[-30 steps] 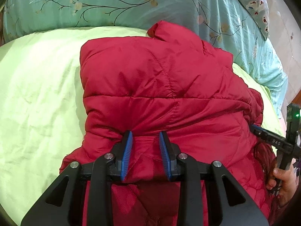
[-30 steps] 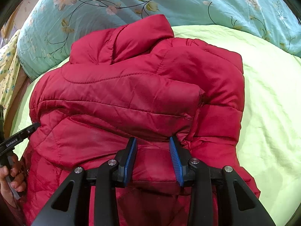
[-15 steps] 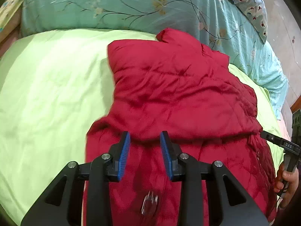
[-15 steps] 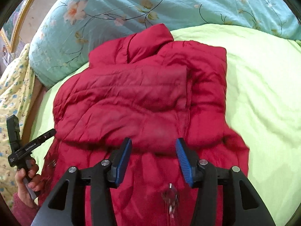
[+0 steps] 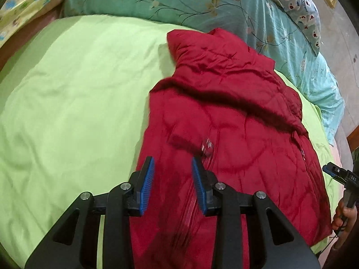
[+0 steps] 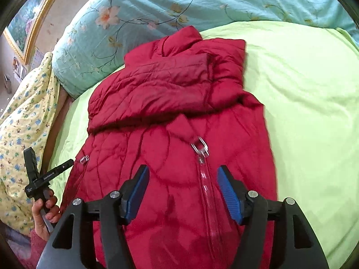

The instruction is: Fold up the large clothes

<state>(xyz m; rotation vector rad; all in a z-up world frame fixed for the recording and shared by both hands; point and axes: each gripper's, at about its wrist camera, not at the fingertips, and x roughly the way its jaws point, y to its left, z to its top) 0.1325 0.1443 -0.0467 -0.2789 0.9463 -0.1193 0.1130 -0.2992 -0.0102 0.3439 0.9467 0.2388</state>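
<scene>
A red puffer jacket [image 5: 235, 121] lies on the light green bed, collar toward the pillows, with a sleeve folded across its chest [image 6: 161, 89]. A clear zipper pull [image 6: 199, 148] shows on its front. My left gripper [image 5: 172, 181] is open and empty, above the jacket's lower left edge. My right gripper [image 6: 182, 192] is open and empty, above the jacket's lower front. Each gripper also shows in the other's view: the right one [image 5: 343, 177] at the far right, the left one [image 6: 44, 177] at the far left.
The green sheet [image 5: 74, 103] spreads wide beside the jacket. A teal floral quilt [image 6: 202, 2] lies along the head of the bed. A yellow patterned cloth [image 6: 20, 139] lies at one side. A framed picture [image 6: 27, 20] hangs on the wall.
Both grippers have let go of the jacket and pulled back from it. The right jaws have opened wider. The jacket's lower part now lies flat on the bed.
</scene>
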